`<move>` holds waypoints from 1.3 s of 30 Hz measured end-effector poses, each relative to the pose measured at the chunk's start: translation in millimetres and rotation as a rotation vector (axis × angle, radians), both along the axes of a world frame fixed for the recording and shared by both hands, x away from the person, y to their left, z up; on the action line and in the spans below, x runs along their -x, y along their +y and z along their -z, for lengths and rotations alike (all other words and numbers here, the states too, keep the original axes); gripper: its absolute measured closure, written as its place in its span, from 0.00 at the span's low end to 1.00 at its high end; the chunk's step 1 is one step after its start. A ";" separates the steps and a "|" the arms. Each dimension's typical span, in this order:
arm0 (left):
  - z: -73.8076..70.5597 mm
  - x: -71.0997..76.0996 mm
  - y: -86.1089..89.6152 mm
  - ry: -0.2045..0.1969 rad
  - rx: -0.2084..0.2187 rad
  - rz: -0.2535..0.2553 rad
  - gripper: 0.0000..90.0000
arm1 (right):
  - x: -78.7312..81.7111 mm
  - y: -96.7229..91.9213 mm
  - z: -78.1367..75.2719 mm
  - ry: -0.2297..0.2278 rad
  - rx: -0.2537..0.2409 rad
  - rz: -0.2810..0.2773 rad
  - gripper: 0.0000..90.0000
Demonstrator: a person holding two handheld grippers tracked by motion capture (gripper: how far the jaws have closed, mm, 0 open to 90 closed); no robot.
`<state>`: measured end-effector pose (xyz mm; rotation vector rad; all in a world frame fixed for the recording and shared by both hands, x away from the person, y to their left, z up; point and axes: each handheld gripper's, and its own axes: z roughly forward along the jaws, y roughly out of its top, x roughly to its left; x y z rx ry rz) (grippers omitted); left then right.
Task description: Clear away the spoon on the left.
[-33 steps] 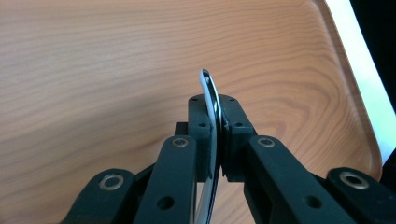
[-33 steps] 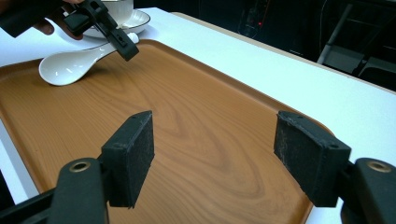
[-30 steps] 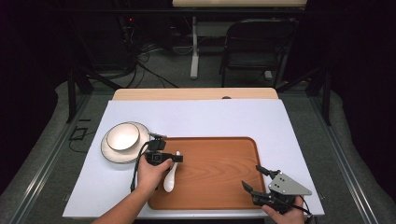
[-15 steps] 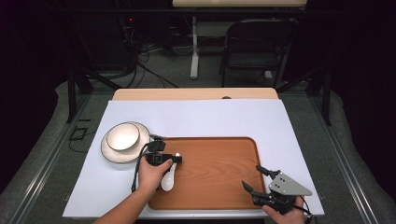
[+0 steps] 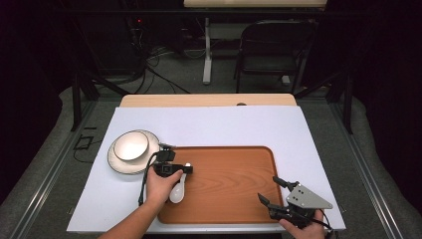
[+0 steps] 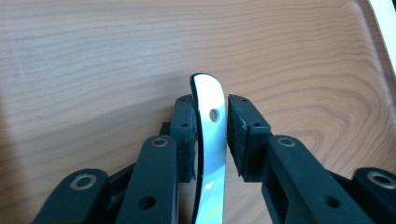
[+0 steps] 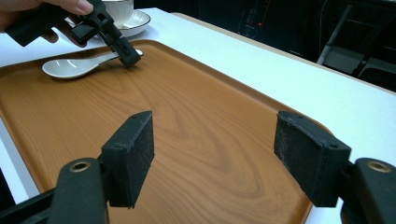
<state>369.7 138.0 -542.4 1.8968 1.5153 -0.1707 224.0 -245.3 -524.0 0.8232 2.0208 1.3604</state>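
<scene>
A white ceramic spoon point(image 5: 177, 191) lies on the wooden tray point(image 5: 239, 169), bowl end toward the person. In the left gripper view its handle point(image 6: 211, 140) runs up between the jaws of my left gripper point(image 6: 210, 116). These jaws have just been opening and the right pad stands slightly off the handle. The right gripper view shows that gripper point(image 7: 128, 56) tipped down over the spoon point(image 7: 70, 66). My right gripper point(image 5: 268, 189) hovers at the tray's near right corner, with nothing between the wide open jaws point(image 7: 215, 140).
A white bowl point(image 5: 130, 145) sits on a dark-rimmed plate point(image 5: 119, 162) just left of the tray, on the white table cover point(image 5: 224, 124). A black chair point(image 5: 273, 45) and cables stand on the floor beyond the table.
</scene>
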 end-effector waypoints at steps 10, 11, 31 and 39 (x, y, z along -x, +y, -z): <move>-7.7 2.5 12.4 -0.043 -0.057 -0.004 0.69 | 0.0 0.2 0.1 0.003 0.001 0.000 0.32; -8.8 2.8 14.0 -0.045 -0.064 -0.011 0.68 | 0.1 0.3 0.1 0.002 0.000 -0.001 0.32; -20.3 12.4 34.2 -0.104 -0.088 -0.026 0.56 | 0.0 0.5 0.1 0.003 0.003 -0.001 0.32; -29.2 19.8 45.3 -0.129 -0.097 -0.021 0.54 | 0.0 0.6 0.2 0.003 0.002 0.000 0.32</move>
